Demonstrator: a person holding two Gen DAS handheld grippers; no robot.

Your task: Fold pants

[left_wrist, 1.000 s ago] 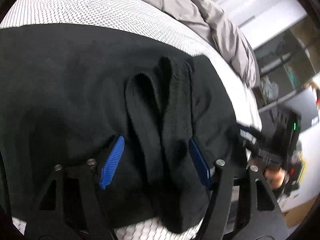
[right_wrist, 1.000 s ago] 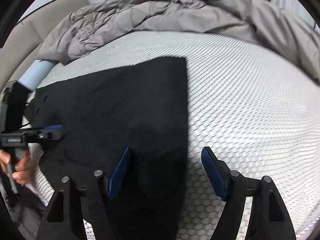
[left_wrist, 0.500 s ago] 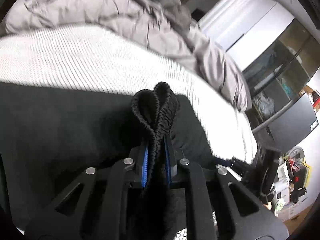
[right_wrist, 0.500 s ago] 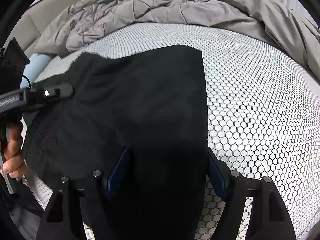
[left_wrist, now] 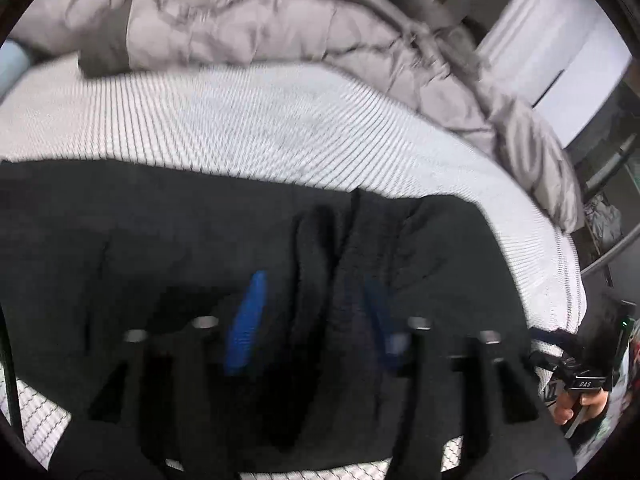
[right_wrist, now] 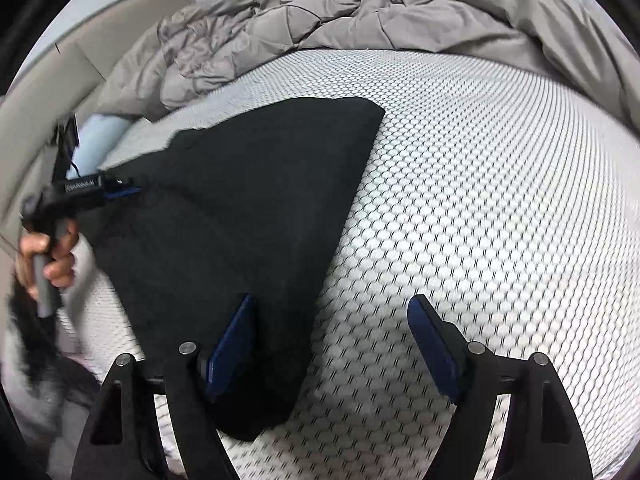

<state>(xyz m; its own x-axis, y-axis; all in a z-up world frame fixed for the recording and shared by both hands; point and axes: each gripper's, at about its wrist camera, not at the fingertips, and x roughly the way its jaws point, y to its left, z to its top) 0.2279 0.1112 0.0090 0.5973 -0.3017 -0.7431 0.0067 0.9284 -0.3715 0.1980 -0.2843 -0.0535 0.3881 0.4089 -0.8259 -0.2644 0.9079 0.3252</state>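
The black pants (left_wrist: 160, 240) lie folded flat on the white mesh mattress (left_wrist: 240, 120). My left gripper (left_wrist: 316, 280) hovers over their bunched waistband end. Its jaws are opening: a ridge of cloth lies between the blue pads, which stand apart from it. This view is blurred. In the right wrist view the pants (right_wrist: 248, 200) taper toward me. My right gripper (right_wrist: 332, 300) sits over their right edge with its jaws opening. Its left pad is over the cloth, its right pad over bare mattress (right_wrist: 480, 200). The left gripper (right_wrist: 120, 191) shows at the pants' far left corner, held by a hand.
A crumpled grey duvet (right_wrist: 360, 12) is heaped along the far side of the bed, also seen as the duvet (left_wrist: 240, 20). A light blue pillow (right_wrist: 96, 140) lies at the left. Shelves and a white wall stand beyond the bed's right edge.
The left gripper pinched the bunched waistband, lifted it, and has now let it go, so the cloth lies lower. The right gripper's view shifted right, and the pants no longer span its fingers.
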